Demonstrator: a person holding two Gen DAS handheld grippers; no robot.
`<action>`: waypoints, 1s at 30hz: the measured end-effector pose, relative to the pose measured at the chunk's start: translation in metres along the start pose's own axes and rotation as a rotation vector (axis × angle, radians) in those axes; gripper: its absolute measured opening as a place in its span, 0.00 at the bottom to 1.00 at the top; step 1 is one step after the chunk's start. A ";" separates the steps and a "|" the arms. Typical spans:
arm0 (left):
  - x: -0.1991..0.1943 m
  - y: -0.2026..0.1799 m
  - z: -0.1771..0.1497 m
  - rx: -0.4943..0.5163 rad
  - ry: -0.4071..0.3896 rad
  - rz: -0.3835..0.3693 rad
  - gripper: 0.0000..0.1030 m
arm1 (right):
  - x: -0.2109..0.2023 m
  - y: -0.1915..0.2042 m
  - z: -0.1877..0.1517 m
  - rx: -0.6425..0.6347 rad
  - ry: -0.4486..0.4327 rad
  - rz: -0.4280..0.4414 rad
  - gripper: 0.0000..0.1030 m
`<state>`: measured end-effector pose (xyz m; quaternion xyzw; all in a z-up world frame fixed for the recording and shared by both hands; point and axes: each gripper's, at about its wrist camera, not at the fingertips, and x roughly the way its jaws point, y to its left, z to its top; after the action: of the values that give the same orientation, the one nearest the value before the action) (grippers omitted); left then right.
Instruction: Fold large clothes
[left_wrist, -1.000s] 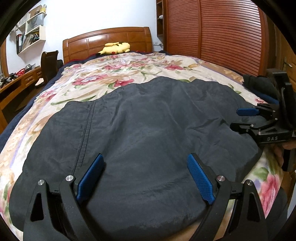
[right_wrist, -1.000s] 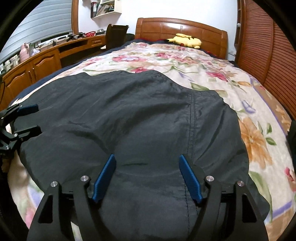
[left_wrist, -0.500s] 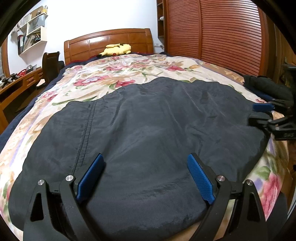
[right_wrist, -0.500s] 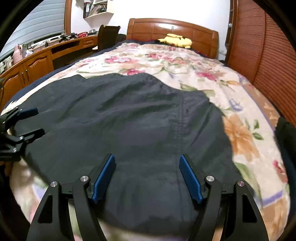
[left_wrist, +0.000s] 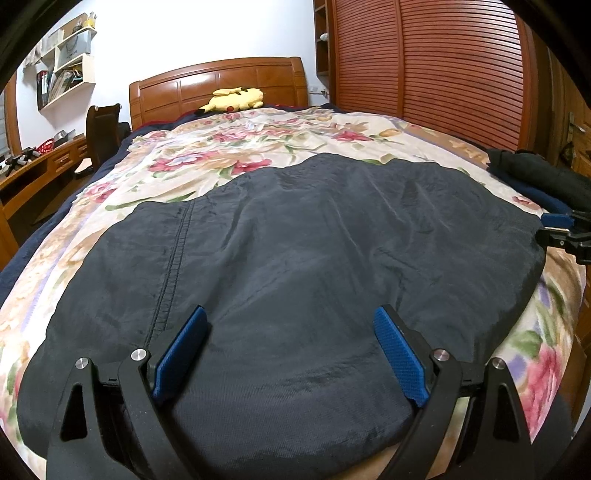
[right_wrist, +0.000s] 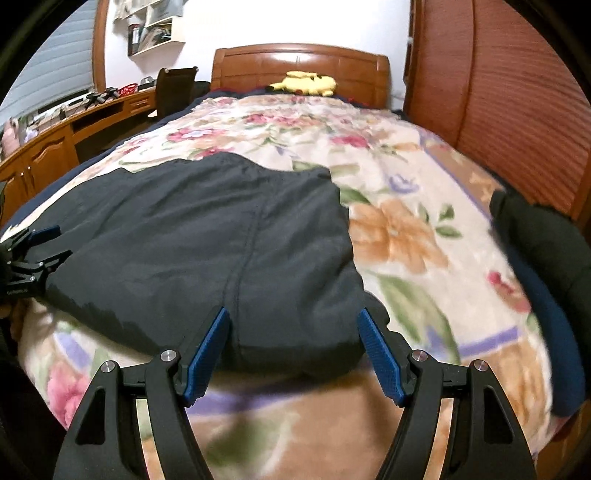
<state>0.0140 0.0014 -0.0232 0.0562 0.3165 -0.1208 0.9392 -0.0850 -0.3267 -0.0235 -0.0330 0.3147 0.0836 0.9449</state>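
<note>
Left wrist view: your left gripper (left_wrist: 288, 354) hangs over the near hem of the dark garment (left_wrist: 295, 251), jaws wide apart, nothing pinched between the blue pads (left_wrist: 181, 350). The garment lies spread flat across the floral blanket (left_wrist: 229, 155), its stitched seam (left_wrist: 173, 266) running away from you on the left side. Your right gripper (left_wrist: 565, 236) shows at the far right edge, just beside the garment's right edge and apart from the cloth as far as this view gives. To do this well, come down on the hem corner itself, not the middle of the panel, and get both layers between the pads before you close. Right wrist view: the right gripper (right_wrist: 291, 350) has its jaws apart and empty, straddling the near right corner of the garment (right_wrist: 207, 229) where its edge meets the blanket (right_wrist: 406, 229); this frame is motion-blurred, so I can't tell whether a pad brushes the cloth. Settle it first, then bite the corner next to the seam (right_wrist: 243, 258). The left gripper (right_wrist: 33, 254) sits at the garment's far left edge here. Pinch matching corners on both sides so the fold line stays straight, lift evenly, and keep clear of the dark clothes pile (right_wrist: 543, 251) on the right of the bed.
</note>
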 end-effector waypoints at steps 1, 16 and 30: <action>0.000 0.000 0.000 0.000 0.000 0.001 0.90 | 0.002 -0.001 0.001 0.008 0.002 -0.001 0.72; -0.001 0.002 -0.002 0.002 -0.010 0.000 0.90 | 0.032 -0.018 -0.001 0.121 0.060 0.001 0.99; -0.001 0.001 -0.002 0.003 -0.010 0.002 0.90 | 0.042 -0.030 -0.006 0.205 0.052 0.182 0.70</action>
<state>0.0119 0.0030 -0.0243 0.0575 0.3113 -0.1206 0.9409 -0.0500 -0.3511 -0.0536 0.0902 0.3477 0.1357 0.9233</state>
